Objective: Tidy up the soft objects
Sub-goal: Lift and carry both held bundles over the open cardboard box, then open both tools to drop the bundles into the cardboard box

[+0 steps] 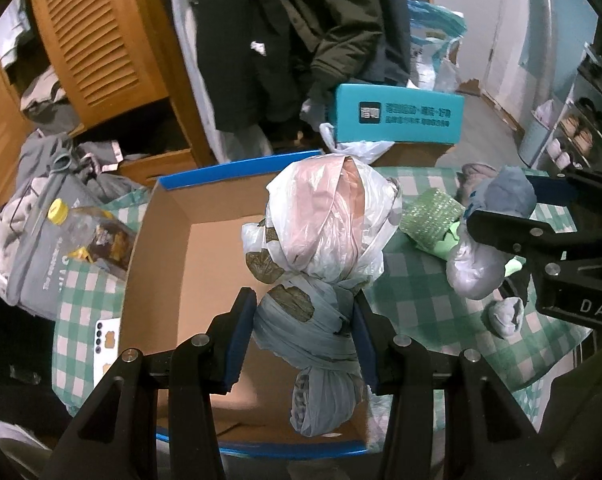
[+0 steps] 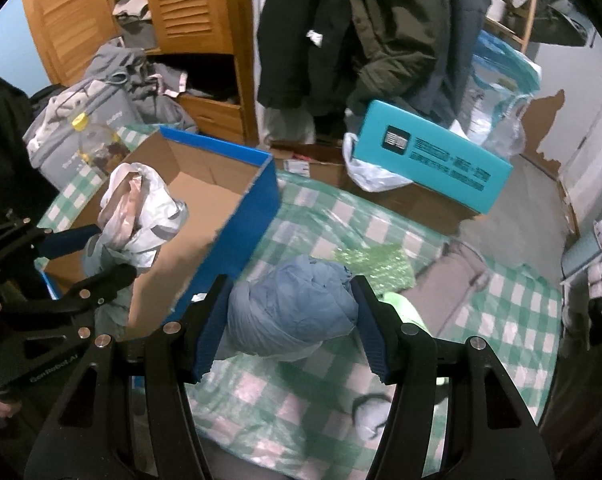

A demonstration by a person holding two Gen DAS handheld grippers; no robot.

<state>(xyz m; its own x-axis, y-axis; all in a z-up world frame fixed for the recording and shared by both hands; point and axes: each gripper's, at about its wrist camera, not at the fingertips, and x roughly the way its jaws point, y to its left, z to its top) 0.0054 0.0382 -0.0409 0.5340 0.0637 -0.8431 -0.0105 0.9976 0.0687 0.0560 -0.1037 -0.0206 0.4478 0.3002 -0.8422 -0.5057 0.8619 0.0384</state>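
Note:
My left gripper [image 1: 303, 316] is shut on a knotted bundle of plastic bags [image 1: 321, 240], white and pink on top, grey-blue below, and holds it over the open cardboard box [image 1: 173, 248] with blue edges. The same bundle [image 2: 137, 216] and left gripper [image 2: 101, 252] show at the left of the right wrist view. My right gripper [image 2: 291, 316] is shut on a blue-grey rolled plastic bundle [image 2: 293, 312] above the green checked tablecloth [image 2: 501, 308], right of the box [image 2: 237, 216]. That bundle [image 1: 497, 216] and right gripper [image 1: 513, 204] show at the right of the left wrist view.
A green bubble-wrap piece [image 1: 431, 216], a small grey bundle [image 1: 505, 316] and light green cloth lie on the tablecloth. A teal box [image 1: 397, 114] sits on a carton behind. A yellow-capped bottle [image 1: 89, 228], grey clothes and a wooden wardrobe stand at left. Dark coats hang behind.

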